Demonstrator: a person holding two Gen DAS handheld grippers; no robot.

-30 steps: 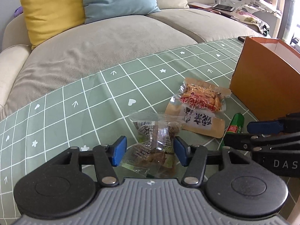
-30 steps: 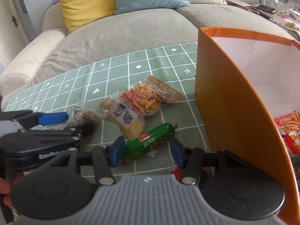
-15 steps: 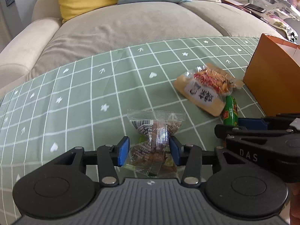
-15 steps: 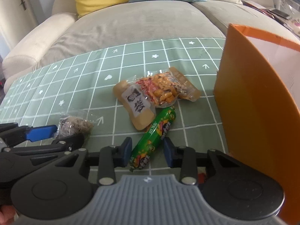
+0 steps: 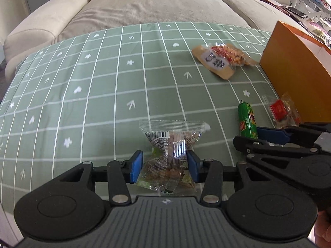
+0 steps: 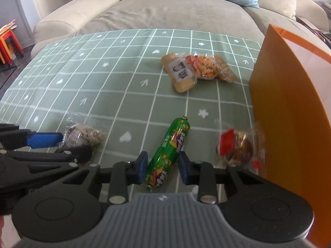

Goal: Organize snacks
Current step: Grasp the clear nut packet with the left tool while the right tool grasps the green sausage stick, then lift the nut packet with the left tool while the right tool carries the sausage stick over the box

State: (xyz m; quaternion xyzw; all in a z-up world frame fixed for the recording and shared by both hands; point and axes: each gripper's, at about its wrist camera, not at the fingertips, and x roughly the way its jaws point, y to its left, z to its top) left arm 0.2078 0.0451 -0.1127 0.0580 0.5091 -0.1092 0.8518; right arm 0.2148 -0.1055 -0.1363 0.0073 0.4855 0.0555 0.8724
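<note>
From the left wrist we see the left tool (image 5: 164,164) clamped on a clear-wrapped snack pack (image 5: 170,153), its blue pads pressing the crinkled film on both sides, above the green gridded tabletop (image 5: 93,95). To the right, the green sausage (image 5: 246,119) pokes out past the right tool (image 5: 271,133), and a red-labelled packet (image 5: 282,110) lies against the orange box (image 5: 293,68). A tan peanut pack (image 5: 222,61) sits farther back.

From the right wrist we see what that view hides: the right tool (image 6: 162,168), which has just been closing, pinches the green sausage (image 6: 168,150) near its lower end. The red-labelled packet (image 6: 238,144) is blurred here, so we cannot read it. The left tool (image 6: 44,139) shows side-on at left with the snack pack (image 6: 83,137).
</note>
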